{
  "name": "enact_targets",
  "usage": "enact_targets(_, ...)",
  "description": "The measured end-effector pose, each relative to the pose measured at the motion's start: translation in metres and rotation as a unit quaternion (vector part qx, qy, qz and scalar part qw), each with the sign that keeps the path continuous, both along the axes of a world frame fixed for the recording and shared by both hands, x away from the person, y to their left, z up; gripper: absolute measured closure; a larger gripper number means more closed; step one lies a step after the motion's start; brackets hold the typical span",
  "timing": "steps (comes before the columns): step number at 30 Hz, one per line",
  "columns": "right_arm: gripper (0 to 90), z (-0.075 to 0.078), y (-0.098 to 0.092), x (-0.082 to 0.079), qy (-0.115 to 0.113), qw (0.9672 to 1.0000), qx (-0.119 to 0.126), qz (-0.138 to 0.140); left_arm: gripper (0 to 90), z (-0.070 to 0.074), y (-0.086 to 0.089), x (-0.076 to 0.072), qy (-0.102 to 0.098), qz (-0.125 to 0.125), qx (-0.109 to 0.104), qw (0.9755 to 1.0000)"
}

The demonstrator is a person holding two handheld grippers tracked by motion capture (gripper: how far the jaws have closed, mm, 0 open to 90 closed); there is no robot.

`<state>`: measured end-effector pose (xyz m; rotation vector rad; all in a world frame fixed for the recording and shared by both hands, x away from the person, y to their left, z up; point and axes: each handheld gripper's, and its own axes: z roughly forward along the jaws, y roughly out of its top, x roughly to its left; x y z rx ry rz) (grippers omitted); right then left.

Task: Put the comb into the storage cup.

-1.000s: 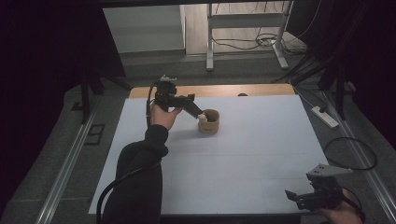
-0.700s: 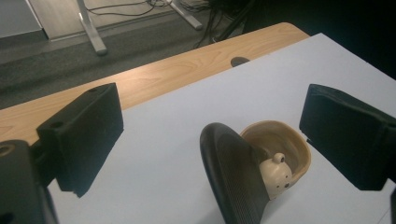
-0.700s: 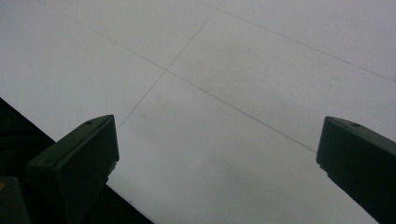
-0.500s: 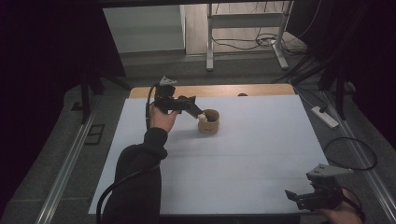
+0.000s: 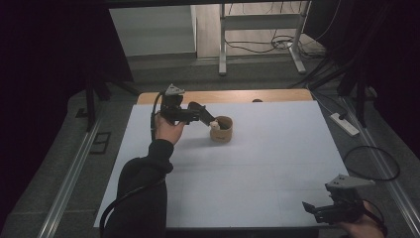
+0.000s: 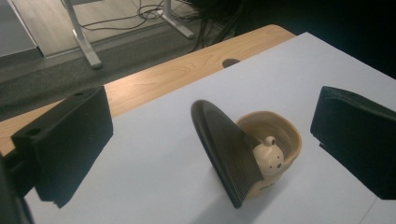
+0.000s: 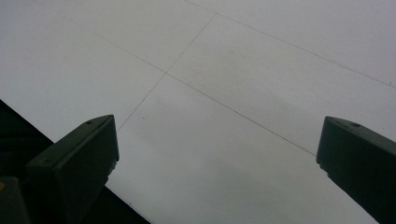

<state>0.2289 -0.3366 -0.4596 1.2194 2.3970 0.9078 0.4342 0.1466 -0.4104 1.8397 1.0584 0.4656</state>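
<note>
A tan cup (image 6: 286, 133) stands on the white table top with a small cream bear figure (image 6: 269, 157) inside it. A black round lid (image 6: 223, 144) stands on edge and leans against the cup's near side. My left gripper (image 6: 212, 135) is open; its jaws have just been opening and stand wide on either side of the lid without touching it. From above, the left gripper (image 5: 205, 117) hovers just left of the cup (image 5: 224, 134), and the bear figure (image 5: 215, 125) peeks over the rim. My right gripper (image 5: 317, 210) rests open at the near right corner, and the right gripper (image 7: 219, 163) has bare table between its jaws.
The white sheet (image 5: 257, 168) covers most of the wooden table (image 5: 247, 95), whose far strip shows a dark cable hole (image 5: 256, 100). Beyond it stand a metal frame (image 5: 257, 29) and loose cables on the floor. A power strip (image 5: 344, 124) lies off the right edge.
The left gripper's jaws have spread a little wider beside the cup, and the hand has barely shifted. The right gripper has kept still.
</note>
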Motion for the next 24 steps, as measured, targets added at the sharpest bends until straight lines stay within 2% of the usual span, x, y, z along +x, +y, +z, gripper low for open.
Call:
enact_targets(9, 0.0, 0.000, 0.000, 0.000, 0.002, 1.0000, -0.001, 0.000, 0.0, -0.002, 0.004, -0.007, 0.001, -0.001, -0.007, 1.0000)
enact_targets(14, 0.0, 0.000, 0.000, -0.001, 0.002, 1.0000, -0.001, 0.000, 0.0, -0.002, 0.008, -0.012, -0.002, -0.006, -0.021, 0.9998)
enact_targets(18, 0.0, 0.000, 0.000, -0.001, 0.003, 1.0000, -0.002, 0.001, 0.0, -0.004, 0.009, -0.014, 0.002, -0.011, -0.021, 0.9997)
enact_targets(24, 0.0, 0.000, 0.000, -0.001, 0.002, 1.0000, -0.003, 0.001, 0.2, -0.006, 0.010, -0.018, 0.003, -0.020, -0.008, 0.9998)
